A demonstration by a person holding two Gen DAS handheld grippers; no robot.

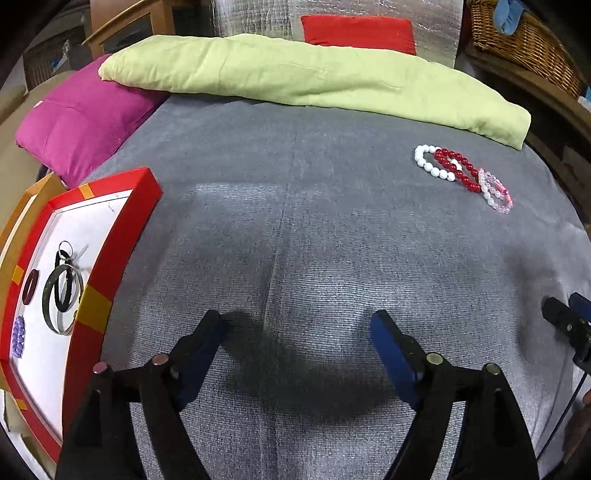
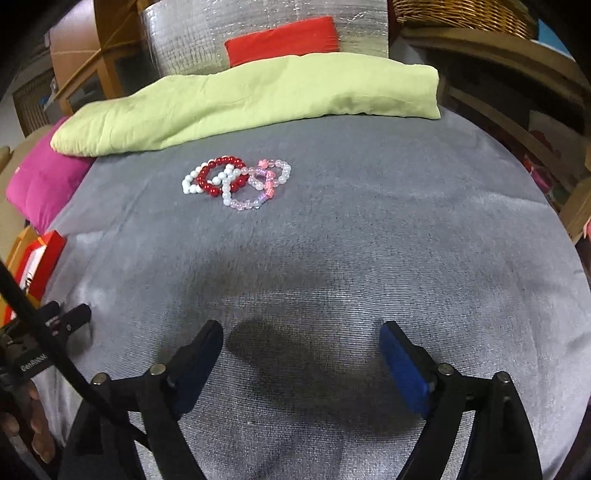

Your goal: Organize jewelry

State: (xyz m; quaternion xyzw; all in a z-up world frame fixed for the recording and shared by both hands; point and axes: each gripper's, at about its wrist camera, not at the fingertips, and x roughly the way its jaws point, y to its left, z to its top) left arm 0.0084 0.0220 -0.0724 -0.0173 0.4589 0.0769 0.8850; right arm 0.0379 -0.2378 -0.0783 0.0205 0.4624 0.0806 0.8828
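A pile of bead bracelets lies on the grey cloth: a white one point(image 1: 428, 162), a red one point(image 1: 458, 170) and pink ones point(image 1: 496, 194). The right wrist view shows the same white point(image 2: 190, 182), red point(image 2: 218, 177) and pink bracelets point(image 2: 264, 182) ahead. A red-rimmed white tray point(image 1: 122, 236) at the left holds metal bangles point(image 1: 61, 297), a dark ring point(image 1: 30, 286) and a purple bead bracelet point(image 1: 17, 338). My left gripper point(image 1: 299, 332) is open and empty above bare cloth. My right gripper point(image 2: 301, 339) is open and empty, well short of the pile.
A light green pillow point(image 1: 314, 77) and a magenta cushion point(image 1: 81, 125) lie along the far edge of the grey cloth point(image 1: 295, 221). A red cushion point(image 1: 358, 31) leans on silver foil behind. A wicker basket point(image 1: 524, 40) stands at the far right.
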